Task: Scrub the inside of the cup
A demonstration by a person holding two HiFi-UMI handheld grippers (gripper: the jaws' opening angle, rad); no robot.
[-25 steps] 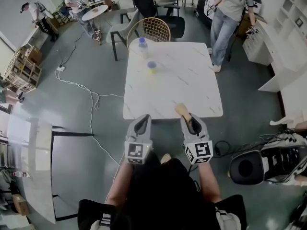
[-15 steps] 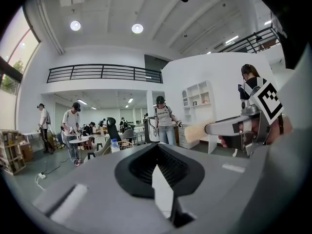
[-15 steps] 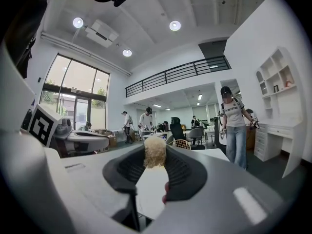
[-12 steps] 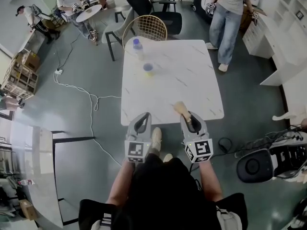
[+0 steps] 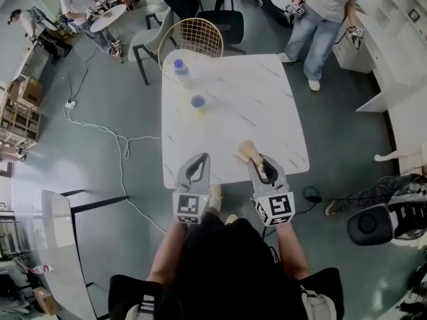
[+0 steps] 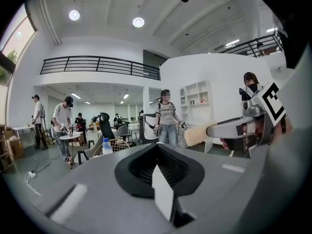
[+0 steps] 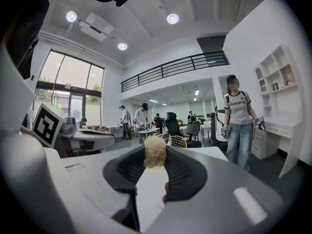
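Wht marbled tbl (image 5: 267, 105); blue-yellow cup (image 5: 198, 103); tan brush (image 5: 249, 150); grey floor (image 5: 100, 169).

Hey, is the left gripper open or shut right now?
Shut. The left gripper shows its jaws closed together in its own view, with nothing between them.

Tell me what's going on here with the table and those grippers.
A person stands at the near edge of a white table, a gripper in each hand. The right gripper is shut on a scrub brush; the left gripper is shut and empty. The cup sits toward the far side near a water bottle, not yet touched.
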